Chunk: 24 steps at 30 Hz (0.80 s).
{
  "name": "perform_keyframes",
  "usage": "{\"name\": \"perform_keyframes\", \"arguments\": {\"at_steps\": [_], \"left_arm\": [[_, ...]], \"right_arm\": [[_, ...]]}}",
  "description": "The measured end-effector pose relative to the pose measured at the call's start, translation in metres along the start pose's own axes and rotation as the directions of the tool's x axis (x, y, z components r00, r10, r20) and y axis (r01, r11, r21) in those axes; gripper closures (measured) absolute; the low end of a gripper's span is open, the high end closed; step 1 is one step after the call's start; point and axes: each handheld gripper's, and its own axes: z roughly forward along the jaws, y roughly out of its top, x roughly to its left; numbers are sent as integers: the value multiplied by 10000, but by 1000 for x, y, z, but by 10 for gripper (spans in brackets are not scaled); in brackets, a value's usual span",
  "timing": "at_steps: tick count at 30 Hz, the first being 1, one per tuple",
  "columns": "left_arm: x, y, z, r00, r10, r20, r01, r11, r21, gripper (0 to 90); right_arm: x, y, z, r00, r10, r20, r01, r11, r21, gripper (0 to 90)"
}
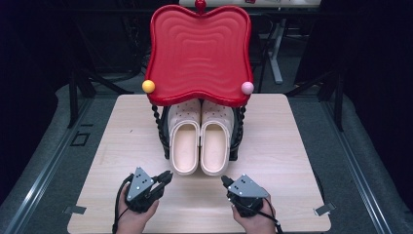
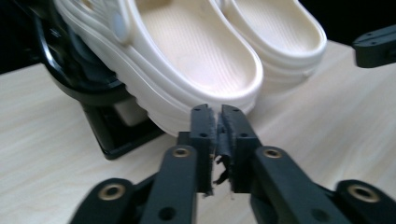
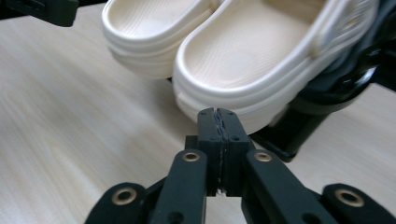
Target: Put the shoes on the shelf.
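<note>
Two cream clogs lie side by side on the lower shelf of a black stand, heels toward me: the left clog (image 1: 185, 146) and the right clog (image 1: 215, 146). My left gripper (image 1: 168, 174) sits shut just short of the left clog's heel (image 2: 205, 70), jaws pressed together on nothing. My right gripper (image 1: 225, 181) is shut too, its tips close below the right clog's heel (image 3: 243, 56). Each gripper's tip (image 2: 217, 116) (image 3: 217, 121) points at the shoe in front of it.
A red wavy tray (image 1: 199, 48) tops the black stand (image 1: 165, 131), with a yellow ball (image 1: 148, 86) and a pink ball (image 1: 247, 87) at its front corners. The light wooden table (image 1: 122, 141) spreads to both sides. The other gripper's jaw (image 2: 373, 44) shows at the edge.
</note>
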Motion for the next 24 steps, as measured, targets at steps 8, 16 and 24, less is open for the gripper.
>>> {"name": "perform_keyframes", "arguments": {"at_steps": [8,16,24], "left_arm": [[-8,-7,18,9988,85,474,-107,9989,462,900],[-6,-8,24,9987,-44,500,17,9985,544,900],[-4,-5,28,9987,-170,474,146,9986,506,900]], "right_arm": [[5,-6,19,9995,65,-297,-52,9990,433,900],[5,-2,26,9990,232,-383,-217,9990,393,900],[7,-2,31,9991,269,-329,-255,9988,419,900]]}}
